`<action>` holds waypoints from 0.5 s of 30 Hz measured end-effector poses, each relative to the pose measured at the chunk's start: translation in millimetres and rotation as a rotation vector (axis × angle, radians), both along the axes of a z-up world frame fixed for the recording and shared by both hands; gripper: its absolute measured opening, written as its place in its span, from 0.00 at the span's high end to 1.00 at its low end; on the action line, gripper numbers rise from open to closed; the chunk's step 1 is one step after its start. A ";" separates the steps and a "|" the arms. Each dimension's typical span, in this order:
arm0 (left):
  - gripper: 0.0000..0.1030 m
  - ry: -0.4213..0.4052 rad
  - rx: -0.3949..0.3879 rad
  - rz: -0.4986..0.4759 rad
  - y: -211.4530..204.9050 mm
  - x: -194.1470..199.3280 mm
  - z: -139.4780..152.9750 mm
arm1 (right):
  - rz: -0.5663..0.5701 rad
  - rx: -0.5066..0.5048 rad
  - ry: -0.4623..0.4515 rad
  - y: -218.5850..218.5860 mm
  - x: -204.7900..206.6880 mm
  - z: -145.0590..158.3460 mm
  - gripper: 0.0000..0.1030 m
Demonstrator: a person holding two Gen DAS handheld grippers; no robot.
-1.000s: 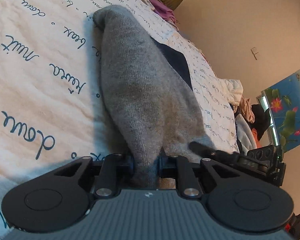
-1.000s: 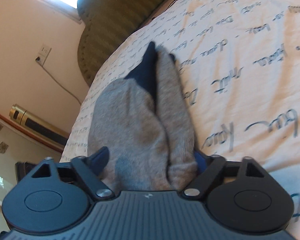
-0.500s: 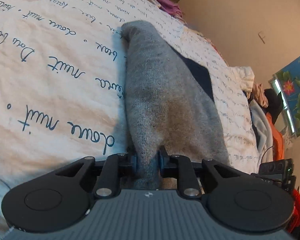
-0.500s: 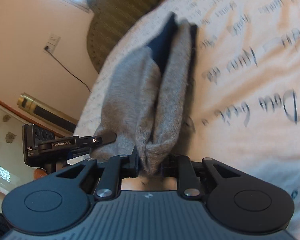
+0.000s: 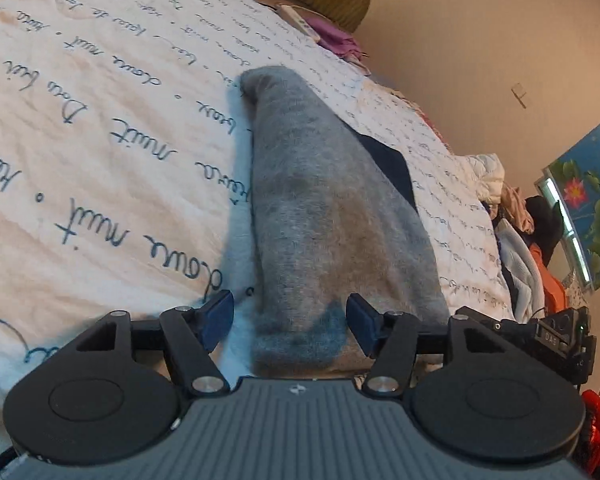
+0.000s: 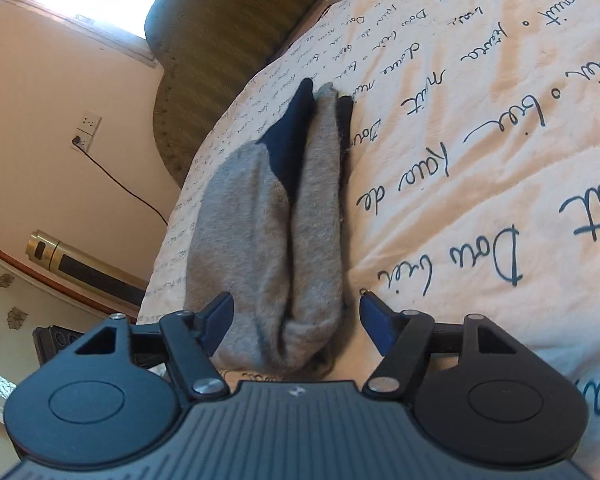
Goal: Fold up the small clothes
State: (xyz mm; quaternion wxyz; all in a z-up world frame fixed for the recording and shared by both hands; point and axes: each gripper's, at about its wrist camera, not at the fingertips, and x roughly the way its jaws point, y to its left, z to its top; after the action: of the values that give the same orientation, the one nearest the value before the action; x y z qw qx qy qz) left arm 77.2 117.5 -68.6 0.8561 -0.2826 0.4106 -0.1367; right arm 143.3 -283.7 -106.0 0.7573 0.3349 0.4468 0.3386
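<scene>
Both the left gripper (image 5: pixel 290 322) and right gripper (image 6: pixel 296 320) have spread apart, releasing the folded grey knit sock (image 5: pixel 332 216) at frame centre.

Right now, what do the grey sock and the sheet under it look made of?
Grey sock: soft, fuzzy knit, likely wool or cotton blend; matte, with a darker navy patch. Sheet: thin woven fabric, probably cotton; matte, finely wrinkled, printed script.

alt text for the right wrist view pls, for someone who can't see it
The right tool is open, its fingers either side of the near end of a grey sock with navy patches lying folded lengthwise on a cream bedsheet printed with handwriting. A peach wall with a plugged-in socket lies beyond.
</scene>
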 end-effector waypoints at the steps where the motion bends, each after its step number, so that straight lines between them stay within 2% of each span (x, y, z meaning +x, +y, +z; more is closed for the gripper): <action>1: 0.43 -0.002 -0.007 -0.009 -2.8 3.4 -0.7 | 0.022 0.008 0.007 4.4 2.8 -0.8 0.32; 2: 0.51 0.009 -0.031 -0.030 -4.4 9.0 -2.2 | 0.047 0.018 0.007 10.7 6.6 -1.0 0.32; 3: 0.69 0.034 -0.064 -0.049 -5.3 15.6 -5.4 | 0.077 0.024 0.006 17.5 9.9 -1.5 0.32; 4: 0.80 0.058 -0.082 -0.044 -5.4 21.6 -7.5 | 0.101 0.021 0.004 24.6 13.7 -2.2 0.34; 5: 0.85 0.079 -0.086 -0.038 -6.3 27.1 -8.8 | 0.108 0.011 -0.005 30.0 14.8 -2.7 0.52; 7: 0.87 0.082 -0.086 -0.036 -6.7 30.5 -3.2 | 0.137 -0.005 0.012 41.9 21.8 -7.1 0.83; 10: 0.89 0.028 -0.098 -0.059 -3.1 21.2 20.7 | 0.146 0.001 -0.045 47.5 16.0 4.5 0.84; 13: 0.89 -0.020 -0.146 -0.105 4.4 1.5 45.3 | 0.151 0.063 -0.100 37.2 -2.5 25.3 0.84; 15: 0.89 -0.024 -0.164 -0.139 7.5 -13.5 51.0 | 0.160 0.100 -0.124 26.5 -20.4 37.6 0.84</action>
State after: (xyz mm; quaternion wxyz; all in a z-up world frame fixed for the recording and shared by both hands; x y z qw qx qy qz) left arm 63.7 125.0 -17.7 0.8233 -0.3209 0.4064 -0.2325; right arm 122.9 -257.2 -68.4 0.7365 0.3139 0.4068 0.4399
